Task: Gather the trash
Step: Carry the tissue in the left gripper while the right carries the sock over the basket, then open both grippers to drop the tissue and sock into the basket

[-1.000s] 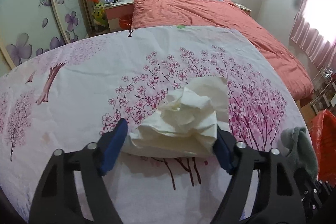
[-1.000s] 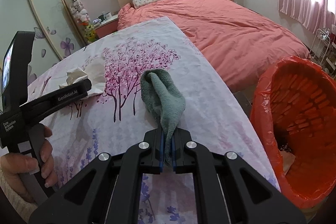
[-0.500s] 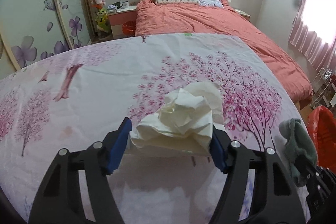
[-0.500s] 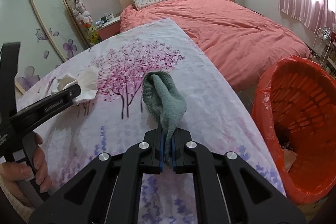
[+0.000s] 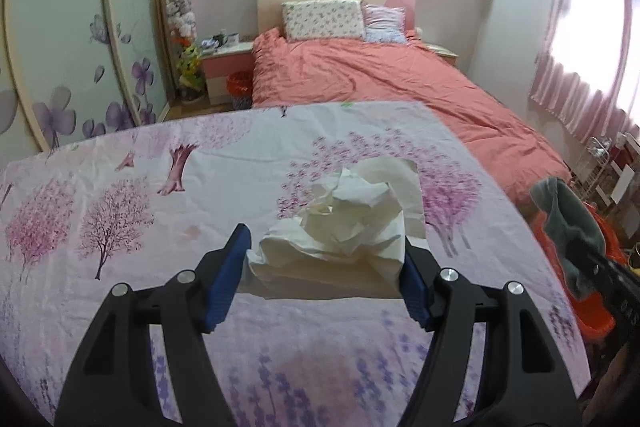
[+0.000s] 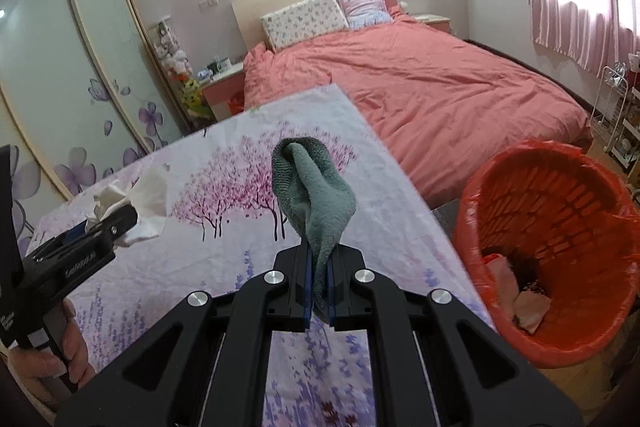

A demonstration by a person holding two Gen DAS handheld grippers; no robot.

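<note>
Above the floral table [image 5: 120, 187], the left claw [image 5: 324, 279] is clamped on a crumpled paper wad [image 5: 340, 227], light and crushable; the right claw [image 6: 318, 291] pinches a soft green cloth [image 6: 316, 195], limp, beside the orange bin [image 6: 560, 227].

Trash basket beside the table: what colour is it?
Orange-red trash basket, clearest in the right wrist view.

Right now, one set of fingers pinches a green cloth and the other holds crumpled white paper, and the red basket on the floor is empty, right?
Not quite. The red plastic basket on the floor is not empty: the right wrist view shows some crumpled scraps at its bottom. The rest holds: the right gripper pinches the green cloth, the left gripper holds the crumpled white paper.
</note>
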